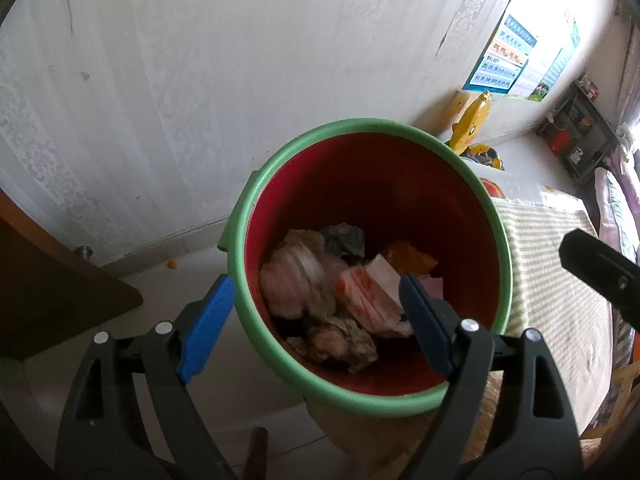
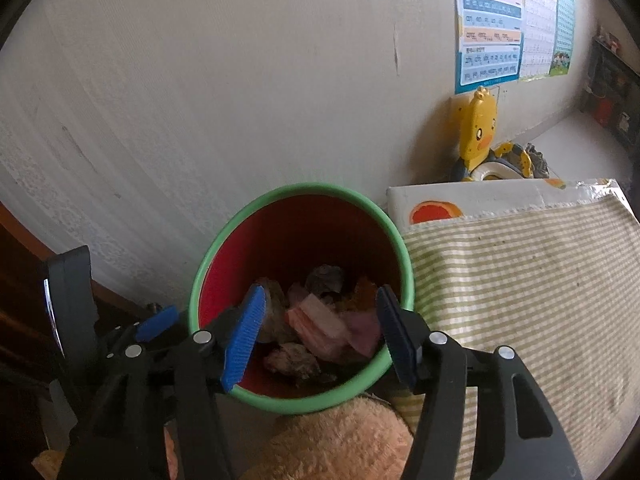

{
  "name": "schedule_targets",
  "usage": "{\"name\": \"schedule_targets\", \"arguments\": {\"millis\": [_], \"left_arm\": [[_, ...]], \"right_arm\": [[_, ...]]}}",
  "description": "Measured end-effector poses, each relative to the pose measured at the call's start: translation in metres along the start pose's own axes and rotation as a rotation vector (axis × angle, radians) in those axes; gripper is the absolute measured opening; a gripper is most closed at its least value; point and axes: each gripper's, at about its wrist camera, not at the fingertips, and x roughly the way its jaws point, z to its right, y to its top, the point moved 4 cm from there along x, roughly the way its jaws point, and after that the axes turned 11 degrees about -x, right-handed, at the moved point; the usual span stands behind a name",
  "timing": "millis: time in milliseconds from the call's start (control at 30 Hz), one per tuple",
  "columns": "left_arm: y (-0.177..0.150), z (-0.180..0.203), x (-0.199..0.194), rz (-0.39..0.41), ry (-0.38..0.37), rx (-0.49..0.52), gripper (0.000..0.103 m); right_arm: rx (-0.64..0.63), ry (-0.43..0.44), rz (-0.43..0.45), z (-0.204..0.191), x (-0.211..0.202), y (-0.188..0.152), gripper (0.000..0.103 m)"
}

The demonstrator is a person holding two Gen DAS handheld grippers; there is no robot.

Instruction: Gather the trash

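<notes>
The bin [image 1: 240, 216] looks like smooth plastic, green rim, red inside, faintly glossy; the trash [image 1: 320, 288] in it is crumpled paper and film; at three o'clock a striped cloth [image 2: 520, 280], matt, woven; at six o'clock fuzzy peach towelling [image 2: 340, 440]; ribbed blue pads [image 2: 244, 340] on matt black plastic.

The crumpled trash [image 1: 320, 288] below the left hand-held gripper [image 1: 316, 320] is smeared by blur, single pieces unreadable. The bucket [image 2: 208, 268] hides its own base. Wall poster [image 2: 490, 28] print ahead is too small.
</notes>
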Motion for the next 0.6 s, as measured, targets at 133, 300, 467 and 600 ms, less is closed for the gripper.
{"name": "schedule_targets", "arguments": {"millis": [133,300,467,600], "left_arm": [[-0.006,0.028,-0.022,0.069,-0.017,0.088,0.084],[-0.017,0.094,-0.057,0.135,-0.155,0.184,0.09],[-0.036,0.168,-0.089,0.164,-0.307,0.254,0.095],[-0.056,0.23,-0.126,0.252,-0.394,0.34,0.098]], "right_arm": [[0.035,-0.058,0.04,0.031,-0.035,-0.015,0.062],[0.127,-0.208,0.154,0.103,-0.118,-0.033,0.067],[0.163,-0.389,0.332,0.156,-0.208,-0.053,0.088],[0.152,-0.596,0.55,0.182,-0.27,-0.086,0.095]]}}
